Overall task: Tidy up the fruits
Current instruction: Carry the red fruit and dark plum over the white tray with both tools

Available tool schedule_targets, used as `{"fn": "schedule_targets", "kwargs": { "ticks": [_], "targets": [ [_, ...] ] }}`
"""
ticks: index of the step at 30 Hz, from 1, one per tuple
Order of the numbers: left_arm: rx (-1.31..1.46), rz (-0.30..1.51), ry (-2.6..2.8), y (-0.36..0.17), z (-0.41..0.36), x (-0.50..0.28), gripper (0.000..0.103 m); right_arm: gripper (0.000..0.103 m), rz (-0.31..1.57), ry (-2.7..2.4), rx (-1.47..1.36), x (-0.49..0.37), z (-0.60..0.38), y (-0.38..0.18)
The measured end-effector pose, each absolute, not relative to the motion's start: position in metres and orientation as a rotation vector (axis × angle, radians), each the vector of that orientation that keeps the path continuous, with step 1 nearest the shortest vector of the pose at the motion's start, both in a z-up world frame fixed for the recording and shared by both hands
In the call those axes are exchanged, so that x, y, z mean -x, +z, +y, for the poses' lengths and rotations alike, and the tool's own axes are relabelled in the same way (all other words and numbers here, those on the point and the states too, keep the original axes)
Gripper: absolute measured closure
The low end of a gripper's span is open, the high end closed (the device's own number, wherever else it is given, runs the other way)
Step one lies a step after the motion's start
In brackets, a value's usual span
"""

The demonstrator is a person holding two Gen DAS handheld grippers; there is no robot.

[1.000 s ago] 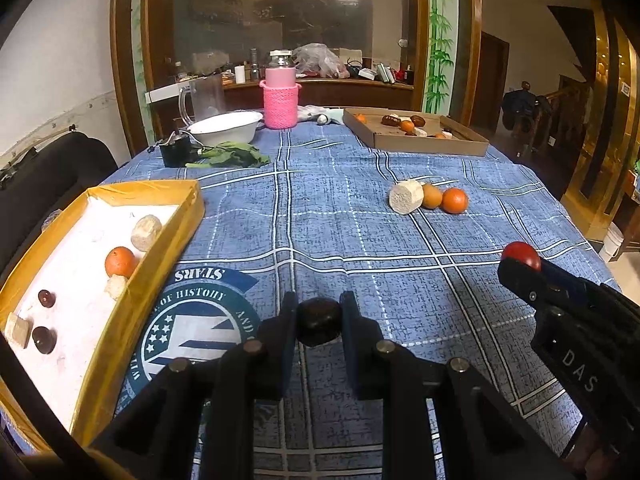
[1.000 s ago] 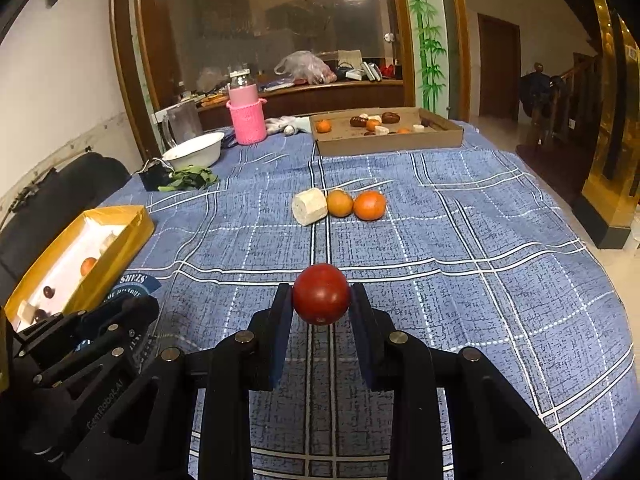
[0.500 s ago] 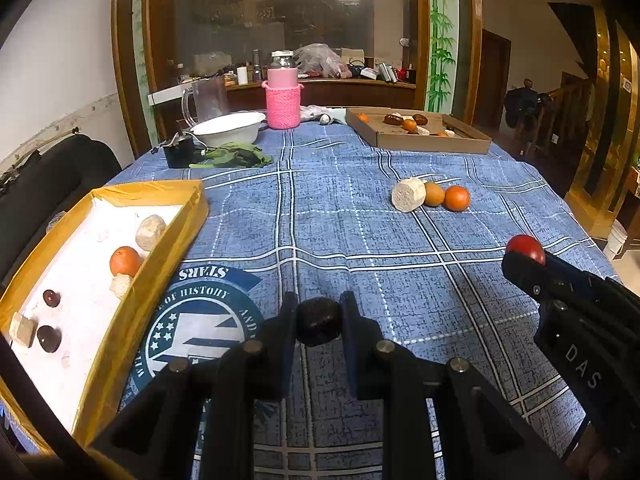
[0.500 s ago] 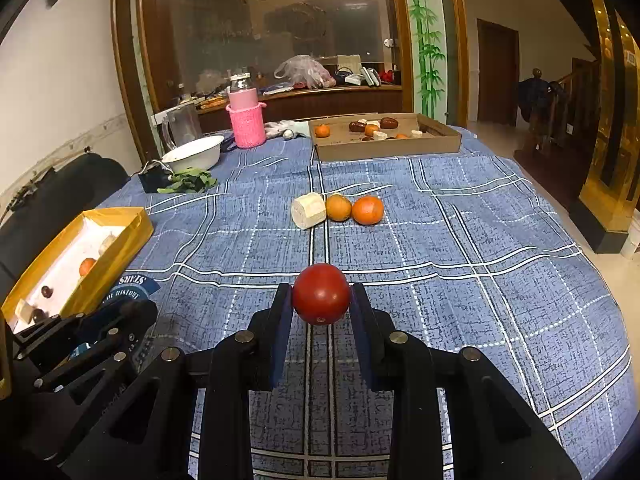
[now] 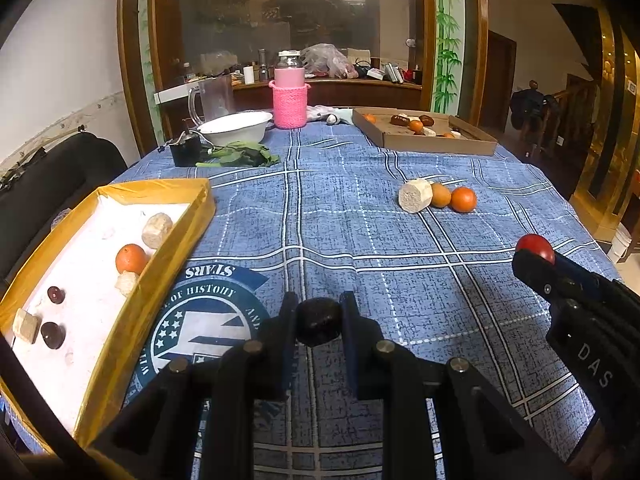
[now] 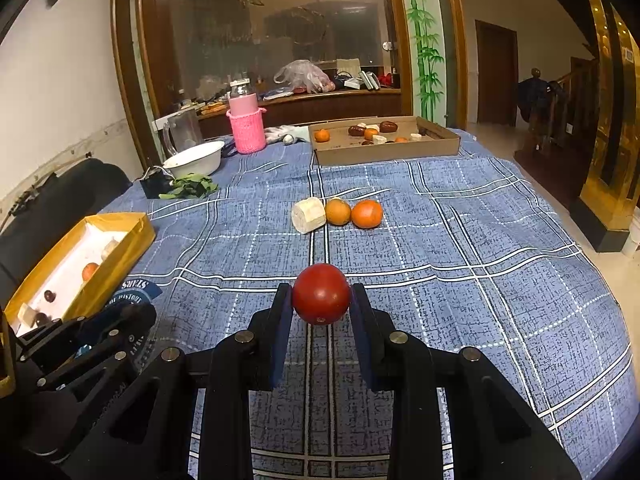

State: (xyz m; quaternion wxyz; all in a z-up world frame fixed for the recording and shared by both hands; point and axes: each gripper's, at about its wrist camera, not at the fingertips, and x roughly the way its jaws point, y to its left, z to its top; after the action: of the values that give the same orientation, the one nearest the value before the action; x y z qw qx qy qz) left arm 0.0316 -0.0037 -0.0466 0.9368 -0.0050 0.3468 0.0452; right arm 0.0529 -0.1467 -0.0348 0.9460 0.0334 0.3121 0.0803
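left gripper: it is closed on a small dark fruit, with one pad on each side. It holds the fruit up above the blue tablecloth.
right gripper: it is closed on a round red fruit, pinched at its widest part. The fruit is off the table.
dark fruit: it looks small and light, and a bit wrinkly. I think it is soft, so a hard squeeze could squash it. The grip across its middle looks safe.
red fruit: it is smooth and shiny, so I think it can slip. It is round, so it can roll away when it is put down. The best hold is across the fat middle, like now.
yellow box: it sits at the left edge of the table. An orange, pale chunks and two small dark fruits lie inside it. I think the dark fruit goes here, next to the ones like it.
brown box: it is at the far side of the table. It has more fruit in it.
loose pile: a pale chunk and two oranges lie in a row in the middle of the table, touching each other. They are not sorted yet.
how to put down: go low and let go gently, so that nothing bounces or rolls.
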Motion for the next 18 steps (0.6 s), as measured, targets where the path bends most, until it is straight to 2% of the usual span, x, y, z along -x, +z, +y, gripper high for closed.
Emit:
{"fn": "schedule_targets", "kwargs": {
  "ticks": [18],
  "targets": [
    [0.027, 0.707, 0.09, -0.0457, 0.0001, -0.0307, 0.08, 0.075, 0.635, 0.167, -0.071, -0.0517, -0.1482, -0.0337]
  ]
}}
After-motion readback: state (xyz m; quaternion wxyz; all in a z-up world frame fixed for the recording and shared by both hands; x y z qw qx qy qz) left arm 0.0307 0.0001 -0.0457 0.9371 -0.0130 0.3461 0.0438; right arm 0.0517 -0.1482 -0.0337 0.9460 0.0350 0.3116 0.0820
